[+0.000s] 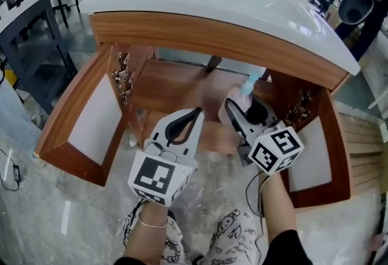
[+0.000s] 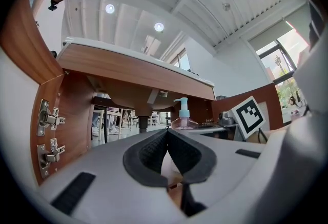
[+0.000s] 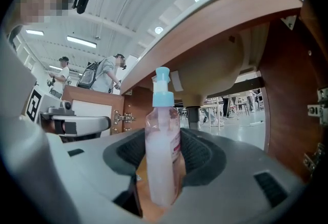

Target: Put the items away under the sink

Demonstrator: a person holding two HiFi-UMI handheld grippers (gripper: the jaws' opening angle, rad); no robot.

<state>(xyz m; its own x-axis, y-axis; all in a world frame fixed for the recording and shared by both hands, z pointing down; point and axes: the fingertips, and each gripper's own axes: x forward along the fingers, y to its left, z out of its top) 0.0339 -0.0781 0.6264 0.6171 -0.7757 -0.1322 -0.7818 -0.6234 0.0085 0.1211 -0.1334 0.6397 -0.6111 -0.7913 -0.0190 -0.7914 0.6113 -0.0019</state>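
Looking down from my head: the smooth white sink (image 1: 242, 9) sits on a brown wooden cupboard (image 1: 176, 85). Both of its doors hang wide open. My right claw (image 1: 236, 106) is just inside the cupboard's mouth, on the right side. It is squeezing a soap bottle (image 1: 238, 99). My left claw (image 1: 196, 113) waits beside it, a bit further out, so the right one is nearer the spot.

From my left claw: its two dark, bumpy pads meet at the tips, and nothing is between them. Past them I see the bottle standing tall, a little off to the right. Shiny metal hinges (image 2: 48, 120) sit on the open door.

From my right claw: the bottle stands straight up between the pads, and they press on its sides. It is slim, round, see-through plastic with pink soap inside and a blue pump (image 3: 163, 89) on top. I think the wooden floor lies right below it. So the next move should be down, keeping the bottle standing up.
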